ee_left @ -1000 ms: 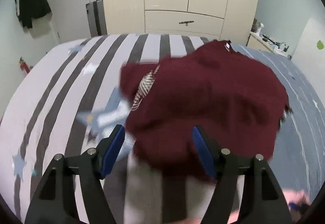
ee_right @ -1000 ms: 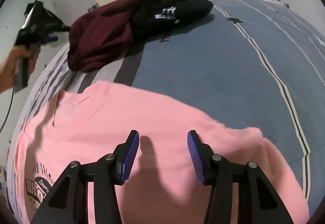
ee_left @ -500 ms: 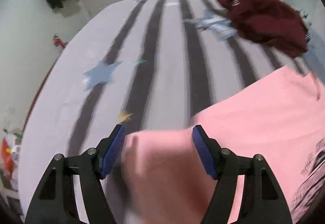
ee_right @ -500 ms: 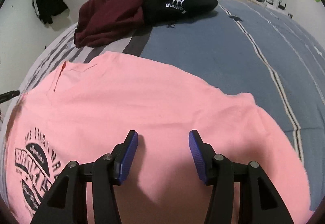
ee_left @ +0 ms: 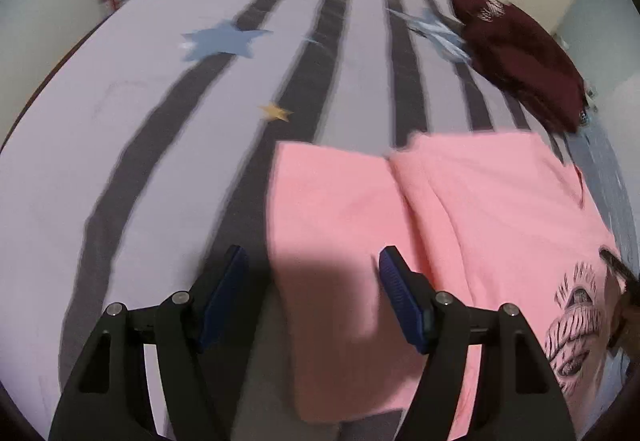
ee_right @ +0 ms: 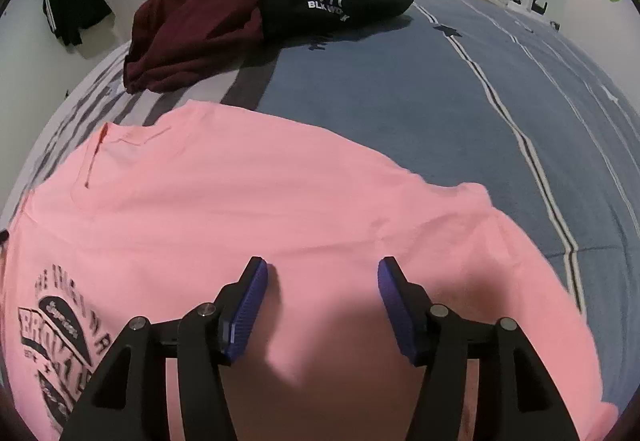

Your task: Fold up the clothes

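Left claw [ee_left: 314,281] swung from maroon pile to striped bedspread [ee_left: 160,145].

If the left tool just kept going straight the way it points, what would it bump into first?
Most likely the pink T-shirt: its sleeve lies spread on the striped bed cover right between and ahead of the open left tool. Depth is hard to judge, so how soon it would touch is unclear.

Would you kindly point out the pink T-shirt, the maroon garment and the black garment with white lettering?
pink T-shirt [ee_right: 256,209]: right wrist view, on its flat chest area.
maroon garment [ee_right: 200,25]: right wrist view, on its bunched middle.
black garment [ee_right: 360,1]: right wrist view, beside the white lettering.
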### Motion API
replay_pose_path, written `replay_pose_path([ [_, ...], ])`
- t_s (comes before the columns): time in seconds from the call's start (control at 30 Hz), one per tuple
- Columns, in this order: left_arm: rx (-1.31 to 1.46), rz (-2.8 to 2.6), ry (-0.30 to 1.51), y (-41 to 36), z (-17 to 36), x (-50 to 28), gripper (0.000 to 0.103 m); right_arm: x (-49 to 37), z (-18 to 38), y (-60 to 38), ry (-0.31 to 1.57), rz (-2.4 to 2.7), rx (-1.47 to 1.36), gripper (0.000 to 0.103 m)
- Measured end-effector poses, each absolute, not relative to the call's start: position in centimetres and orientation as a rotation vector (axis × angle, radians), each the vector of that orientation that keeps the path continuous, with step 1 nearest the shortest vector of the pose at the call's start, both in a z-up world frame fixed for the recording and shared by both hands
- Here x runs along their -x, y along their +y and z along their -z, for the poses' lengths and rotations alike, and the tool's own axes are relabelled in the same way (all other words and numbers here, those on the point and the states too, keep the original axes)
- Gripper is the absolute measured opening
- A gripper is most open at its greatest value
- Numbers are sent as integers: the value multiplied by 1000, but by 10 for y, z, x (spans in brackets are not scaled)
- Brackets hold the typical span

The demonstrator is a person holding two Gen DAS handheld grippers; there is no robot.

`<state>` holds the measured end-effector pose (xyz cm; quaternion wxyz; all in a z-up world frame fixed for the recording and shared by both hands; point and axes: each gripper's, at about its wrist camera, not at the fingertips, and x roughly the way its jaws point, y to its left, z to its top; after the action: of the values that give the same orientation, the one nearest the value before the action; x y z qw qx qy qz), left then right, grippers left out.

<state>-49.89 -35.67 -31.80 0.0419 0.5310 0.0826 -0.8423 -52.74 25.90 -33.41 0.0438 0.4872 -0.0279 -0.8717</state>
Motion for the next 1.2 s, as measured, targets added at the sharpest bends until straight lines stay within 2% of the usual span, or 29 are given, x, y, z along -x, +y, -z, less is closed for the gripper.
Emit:
replay_pose_path([
  [0.03,-1635,2580,222,-352,321,500,33,527,334,256,-85,2660,-1488,55],
  [0.07,-1635,2586,214,-350,324,502,30,526,333,253,-84,2655,-1487,55],
  [0.2,-1593,2575,211,-354,321,499,7,523,331,243,-81,2635,-1481,55],
  [0.27,-1547,2557,149,-359,312,493,6,522,329,239,-74,2627,-1479,54],
  [0.33,-1500,2527,183,-374,301,481,6,520,329,236,-60,2626,-1481,54],
  [0.4,-1537,2465,276,-394,305,473,22,519,331,237,-63,2623,-1494,55],
  [0.53,-1562,2396,245,-403,309,447,26,516,334,238,-71,2632,-1499,54],
  [0.67,-1518,2338,370,-407,305,423,27,516,332,238,-61,2635,-1502,54],
  [0.8,-1521,2349,472,-400,304,397,43,514,330,239,-83,2635,-1511,54],
  [0.9,-1502,2393,577,-385,305,389,46,507,327,237,-89,2628,-1507,54],
  [0.97,-1472,2439,617,-375,304,384,57,502,325,236,-89,2622,-1498,54],
  [1.03,-1483,2459,576,-368,311,385,57,497,324,233,-98,2607,-1489,54],
  [1.07,-1501,2475,550,-365,318,390,49,495,324,231,-94,2603,-1487,54],
  [1.1,-1522,2485,513,-362,325,397,22,492,324,229,-84,2600,-1487,54],
  [1.13,-1542,2481,491,-361,329,399,12,490,325,227,-75,2598,-1489,54],
  [1.2,-1564,2484,484,-363,329,400,7,486,326,224,-59,2597,-1493,54],
])
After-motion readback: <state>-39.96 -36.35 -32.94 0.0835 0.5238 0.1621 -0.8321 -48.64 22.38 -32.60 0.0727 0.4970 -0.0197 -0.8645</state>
